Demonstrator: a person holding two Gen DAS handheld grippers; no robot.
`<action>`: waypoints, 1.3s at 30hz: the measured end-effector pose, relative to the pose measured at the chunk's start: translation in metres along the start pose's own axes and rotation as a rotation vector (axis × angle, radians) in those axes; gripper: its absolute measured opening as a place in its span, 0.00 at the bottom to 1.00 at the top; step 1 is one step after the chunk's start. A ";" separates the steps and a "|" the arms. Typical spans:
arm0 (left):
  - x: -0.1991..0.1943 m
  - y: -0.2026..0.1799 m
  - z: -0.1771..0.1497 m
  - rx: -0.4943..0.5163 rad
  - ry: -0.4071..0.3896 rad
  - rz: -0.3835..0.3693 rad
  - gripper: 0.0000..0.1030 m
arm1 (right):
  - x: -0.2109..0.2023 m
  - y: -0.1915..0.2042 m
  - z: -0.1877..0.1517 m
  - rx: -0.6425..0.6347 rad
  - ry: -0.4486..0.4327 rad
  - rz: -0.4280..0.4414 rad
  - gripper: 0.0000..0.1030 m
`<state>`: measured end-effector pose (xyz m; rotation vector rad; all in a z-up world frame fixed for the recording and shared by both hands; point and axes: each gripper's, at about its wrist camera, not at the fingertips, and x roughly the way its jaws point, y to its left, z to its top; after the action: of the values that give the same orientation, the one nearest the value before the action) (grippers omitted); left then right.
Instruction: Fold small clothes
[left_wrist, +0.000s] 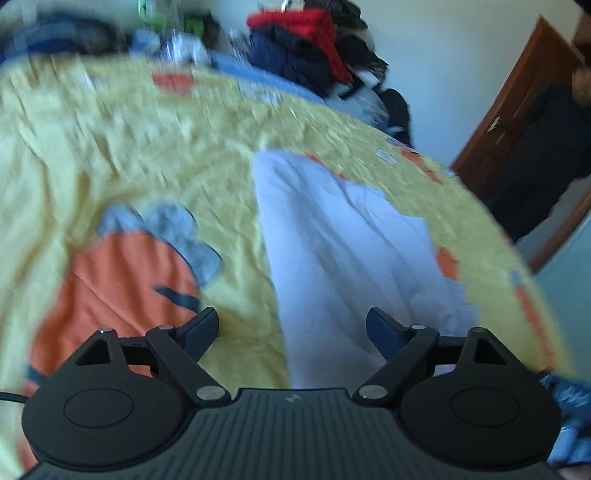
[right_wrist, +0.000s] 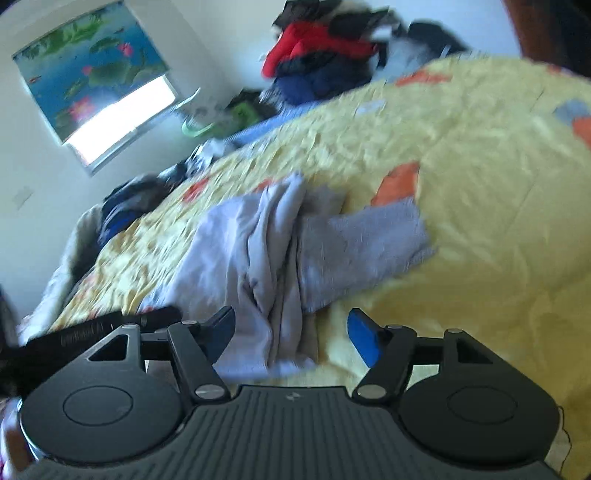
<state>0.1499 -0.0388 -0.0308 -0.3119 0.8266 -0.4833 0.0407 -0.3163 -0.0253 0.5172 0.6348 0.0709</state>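
Observation:
A small pale lilac-grey garment (left_wrist: 343, 243) lies on the yellow bedspread (left_wrist: 129, 140), stretched away from me in the left wrist view. My left gripper (left_wrist: 291, 328) is open and empty, hovering over its near end. In the right wrist view the garment (right_wrist: 280, 243) is bunched with folds down its middle and one part spread to the right. My right gripper (right_wrist: 291, 332) is open and empty, just above the garment's near edge. Both views are blurred by motion.
The bedspread (right_wrist: 480, 184) has orange and grey printed patches (left_wrist: 122, 277). A heap of red, navy and black clothes (left_wrist: 310, 44) is piled at the far side, also in the right wrist view (right_wrist: 321, 48). A brown door (left_wrist: 517, 110) stands right. A window with a pond-print blind (right_wrist: 92, 74) is at left.

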 end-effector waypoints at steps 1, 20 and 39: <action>0.000 0.004 0.001 -0.016 -0.017 -0.031 0.86 | 0.004 -0.005 0.000 0.013 0.026 0.019 0.63; 0.036 0.023 0.019 -0.103 -0.046 -0.192 0.20 | 0.077 -0.017 0.027 0.197 0.012 0.201 0.31; -0.027 0.051 0.034 0.107 -0.055 0.158 0.38 | 0.088 0.054 0.009 0.114 0.082 0.132 0.46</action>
<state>0.1746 0.0215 -0.0152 -0.1590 0.7628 -0.3681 0.1214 -0.2538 -0.0413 0.6686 0.6871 0.1825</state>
